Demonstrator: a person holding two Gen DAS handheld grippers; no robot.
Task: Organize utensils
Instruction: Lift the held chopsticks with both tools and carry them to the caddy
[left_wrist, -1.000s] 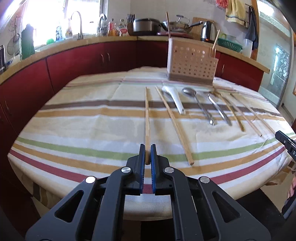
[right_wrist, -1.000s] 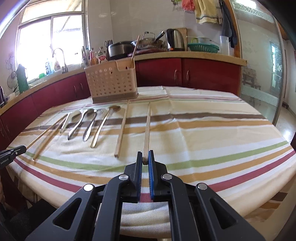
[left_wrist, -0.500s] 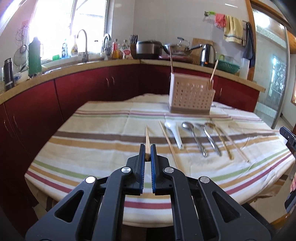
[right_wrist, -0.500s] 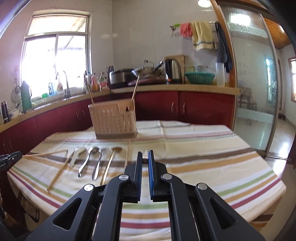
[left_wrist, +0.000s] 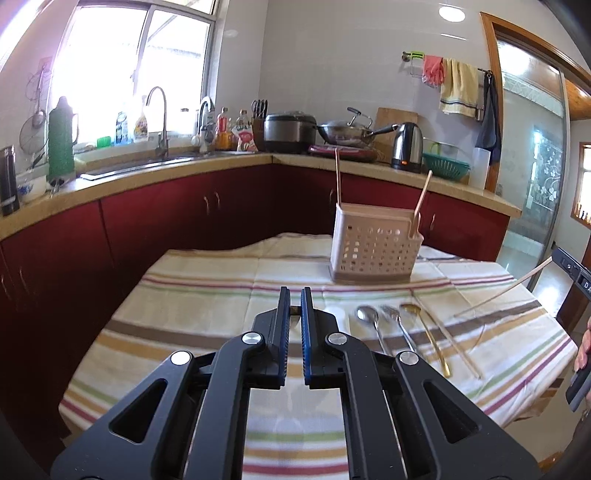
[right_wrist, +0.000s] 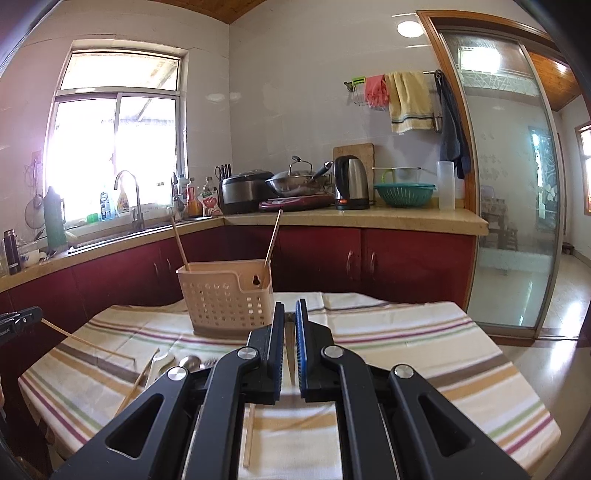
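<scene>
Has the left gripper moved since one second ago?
Yes. The left gripper rose off the striped tablecloth with its chopstick; the basket now sits lower in view.

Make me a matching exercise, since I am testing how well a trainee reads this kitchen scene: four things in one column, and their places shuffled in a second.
Things
1. beige perforated plastic basket
2. gold metal spoon
3. steel electric kettle
4. yellow towel

Places
A. hangs from the wall rail
B. stands on the kitchen counter
C. lies flat on the striped tablecloth
D. stands upright on the tablecloth with two wooden chopsticks sticking out of it

Pairs: 1-D, 2-C, 3-B, 4-A
</scene>
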